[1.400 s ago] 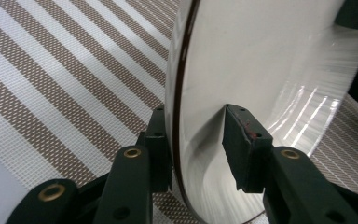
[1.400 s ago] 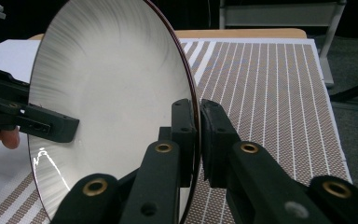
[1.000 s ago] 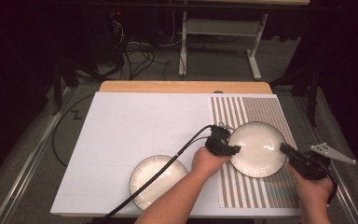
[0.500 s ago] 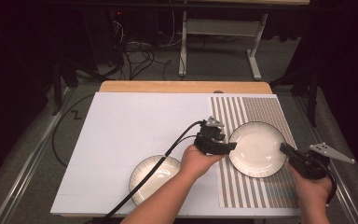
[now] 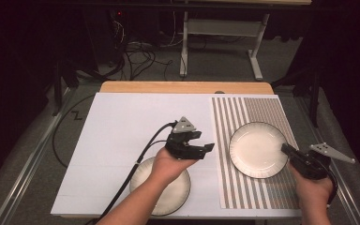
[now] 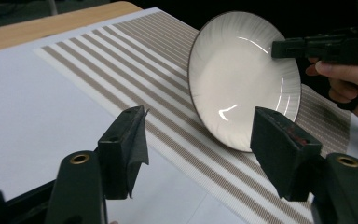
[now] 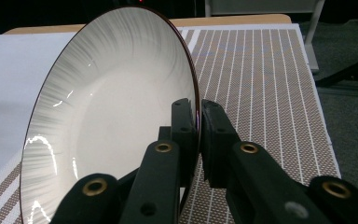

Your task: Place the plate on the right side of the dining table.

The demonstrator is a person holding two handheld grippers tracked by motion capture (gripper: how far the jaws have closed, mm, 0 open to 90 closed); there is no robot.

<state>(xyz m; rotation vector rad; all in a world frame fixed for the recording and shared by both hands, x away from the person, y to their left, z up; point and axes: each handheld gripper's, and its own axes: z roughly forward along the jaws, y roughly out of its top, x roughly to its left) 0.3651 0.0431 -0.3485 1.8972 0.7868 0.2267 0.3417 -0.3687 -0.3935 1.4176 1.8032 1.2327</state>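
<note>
A white plate with a dark rim lies on the striped mat. My right gripper is shut on its right rim; in the right gripper view the jaws pinch the edge of the plate. My left gripper hovers over the white sheet, left of that plate, apart from it. Its jaws have just been opening and stand open with nothing between them, facing the plate and the right gripper. A second white plate lies at the front edge, partly under the left hand.
A white sheet covers the left and middle of the table, with a wooden strip along the far edge. The left gripper's black cable trails over the sheet and off the front. Table legs and cables stand on the dark floor behind.
My left gripper has left the mat plate's left rim, moved left and up over the white sheet, and its jaws have opened. The right gripper and its plate have stayed put.
</note>
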